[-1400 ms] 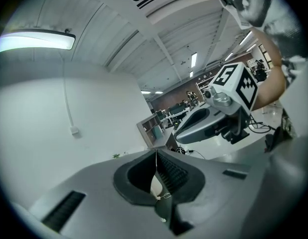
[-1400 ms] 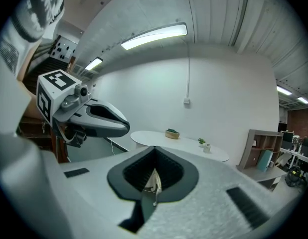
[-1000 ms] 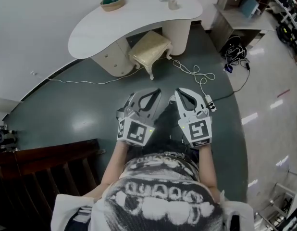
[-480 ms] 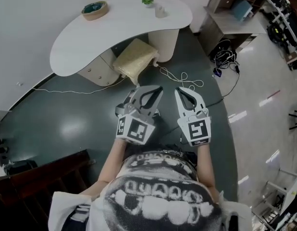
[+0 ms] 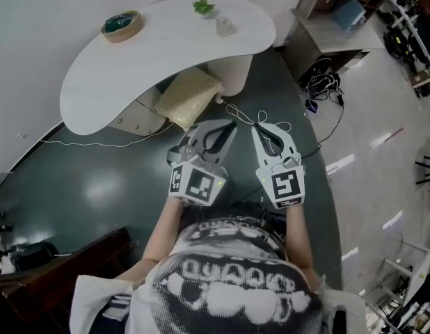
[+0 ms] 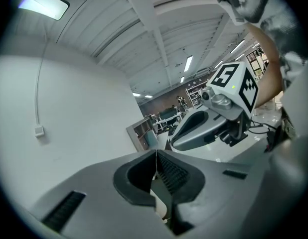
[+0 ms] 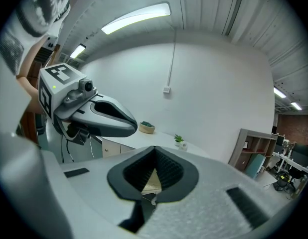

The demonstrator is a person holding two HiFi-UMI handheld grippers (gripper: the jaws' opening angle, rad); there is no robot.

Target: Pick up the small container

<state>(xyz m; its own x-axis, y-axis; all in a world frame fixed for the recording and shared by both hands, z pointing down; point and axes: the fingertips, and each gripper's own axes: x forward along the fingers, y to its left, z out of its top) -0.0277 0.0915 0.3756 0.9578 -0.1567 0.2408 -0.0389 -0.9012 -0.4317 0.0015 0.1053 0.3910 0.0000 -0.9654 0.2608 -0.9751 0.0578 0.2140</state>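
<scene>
Head view: left gripper (image 5: 231,125) and right gripper (image 5: 257,129) (jaws together, empty) could topple the small clear container (image 5: 224,25) unless opened.

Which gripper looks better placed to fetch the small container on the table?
Probably the right gripper: its view shows the small container; the view from the left gripper misses it. Both shut, far off.
</scene>
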